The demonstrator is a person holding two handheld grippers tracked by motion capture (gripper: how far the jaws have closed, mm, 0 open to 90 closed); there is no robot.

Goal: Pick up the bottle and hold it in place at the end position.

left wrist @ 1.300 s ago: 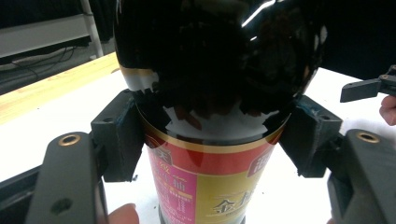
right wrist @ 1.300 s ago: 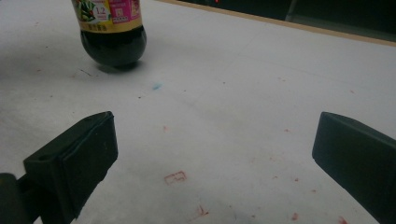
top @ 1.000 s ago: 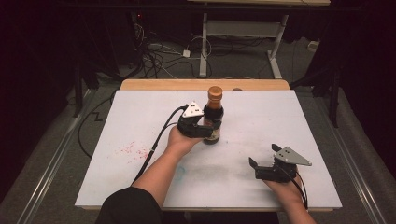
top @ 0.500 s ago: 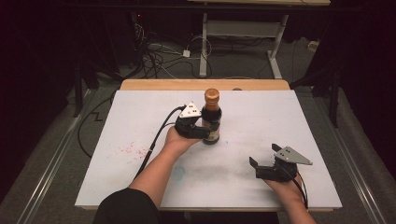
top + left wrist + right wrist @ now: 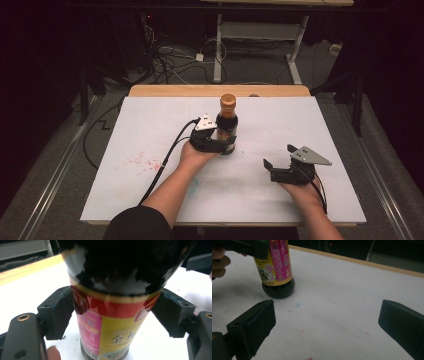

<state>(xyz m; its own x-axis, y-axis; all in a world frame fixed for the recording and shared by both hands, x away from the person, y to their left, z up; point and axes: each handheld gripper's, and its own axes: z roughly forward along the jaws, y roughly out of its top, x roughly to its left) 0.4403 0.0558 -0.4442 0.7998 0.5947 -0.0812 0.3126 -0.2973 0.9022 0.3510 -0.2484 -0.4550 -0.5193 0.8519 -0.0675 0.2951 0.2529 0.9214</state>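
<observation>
A dark sauce bottle (image 5: 227,122) with an orange cap and a red, yellow and pink label stands upright on the white table (image 5: 310,120), a little behind its middle. My left gripper (image 5: 225,142) is shut on the bottle's lower body from the near left. In the left gripper view both jaws press the label of the bottle (image 5: 112,327). My right gripper (image 5: 279,157) rests open near the front right, a hand's width from the bottle, with nothing between its jaws. The right gripper view shows the bottle (image 5: 277,270) standing at the upper left, its base on the table.
Faint red specks (image 5: 142,161) mark the table's left part. A wooden strip (image 5: 215,91) runs along the far edge. Beyond it, cables (image 5: 170,60) and a desk frame (image 5: 260,35) sit on the dark floor. The left gripper's cable (image 5: 167,160) trails toward the front edge.
The left gripper and the bottle shifted slightly toward me and to the left, then stayed still. The right gripper has not moved.
</observation>
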